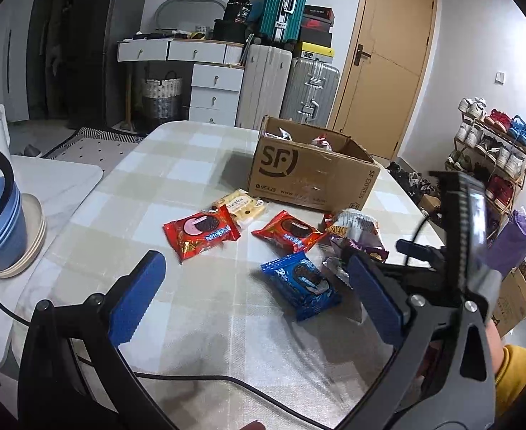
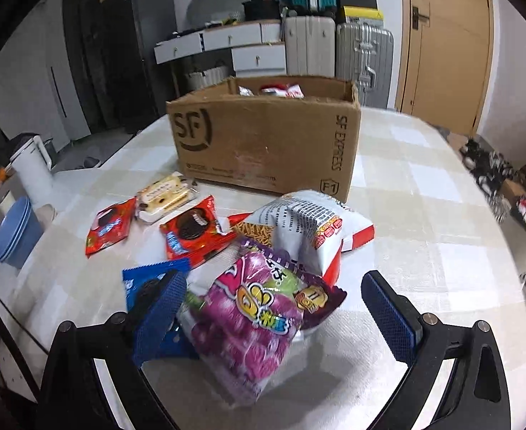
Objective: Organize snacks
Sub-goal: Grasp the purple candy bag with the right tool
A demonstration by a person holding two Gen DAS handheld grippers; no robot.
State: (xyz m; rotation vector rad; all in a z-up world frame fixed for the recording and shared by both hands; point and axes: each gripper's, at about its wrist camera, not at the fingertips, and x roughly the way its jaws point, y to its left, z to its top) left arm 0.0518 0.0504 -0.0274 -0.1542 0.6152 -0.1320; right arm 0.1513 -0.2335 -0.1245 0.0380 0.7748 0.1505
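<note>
An open SF cardboard box point(image 1: 309, 172) point(image 2: 263, 139) stands on the checked table with a few snacks inside. In front of it lie two red Oreo packs point(image 1: 200, 233) point(image 1: 288, 233), a cream biscuit pack point(image 1: 243, 206), a blue Oreo pack point(image 1: 304, 285), a white-and-red snack bag point(image 2: 316, 225) and a purple candy bag point(image 2: 252, 326). My left gripper point(image 1: 256, 297) is open above the table, near the blue pack. My right gripper point(image 2: 277, 308) is open with its fingers on either side of the purple bag.
Stacked blue bowls and plates point(image 1: 8, 229) and a white kettle point(image 2: 33, 165) stand on a side surface to the left. A black cable point(image 1: 227, 381) runs across the table's front. Suitcases, drawers and a shoe rack point(image 1: 492, 154) stand beyond the table.
</note>
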